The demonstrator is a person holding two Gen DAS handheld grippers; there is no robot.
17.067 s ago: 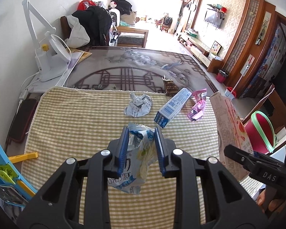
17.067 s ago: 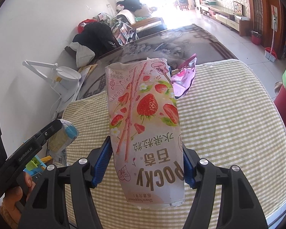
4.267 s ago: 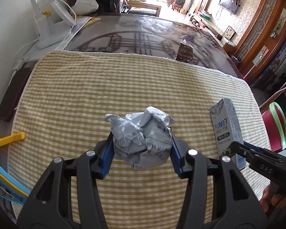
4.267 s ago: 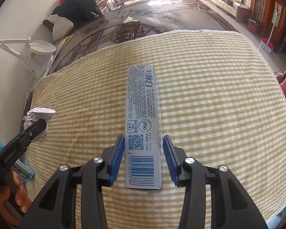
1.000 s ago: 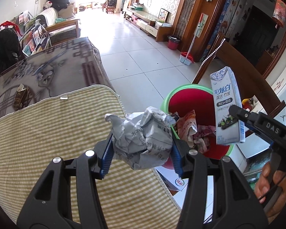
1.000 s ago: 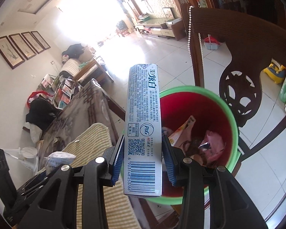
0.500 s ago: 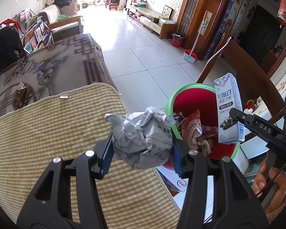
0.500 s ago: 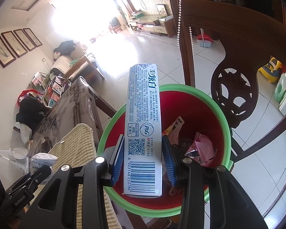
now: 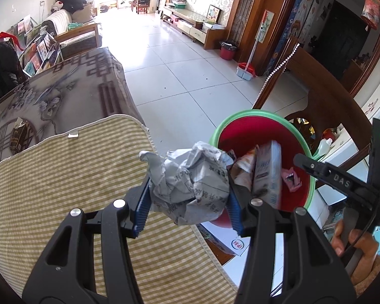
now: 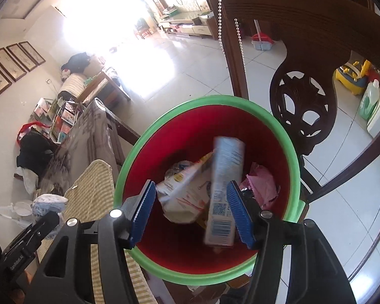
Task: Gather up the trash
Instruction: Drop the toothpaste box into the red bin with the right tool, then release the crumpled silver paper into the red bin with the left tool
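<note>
From the left wrist view, the left claw (image 9: 187,200) is clenched on a crumpled ball of printed paper (image 9: 190,182), which sits squarely between the blue pads and bulges above them. The claw hangs over the edge of the desk, above the checked cloth (image 9: 63,172), with the red bin with a green rim (image 9: 250,116) just beyond and to the right. Inside the bin a long toothpaste box (image 9: 267,174) stands tilted among wrappers. The right claw's black arm reaches in over the bin from the right, held by a hand (image 9: 354,238).

From the right wrist view, the right claw (image 10: 191,215) hovers directly over the red bin (image 10: 149,136), its jaws opening. The toothpaste box (image 10: 223,192) is blurred, below and between the blue pads, close beside the right pad but apparently free of the left one, already down inside the bin over a pale snack bag (image 10: 185,195) and a pink wrapper (image 10: 262,185). A wooden chair (image 10: 304,96) stands behind the bin.
</note>
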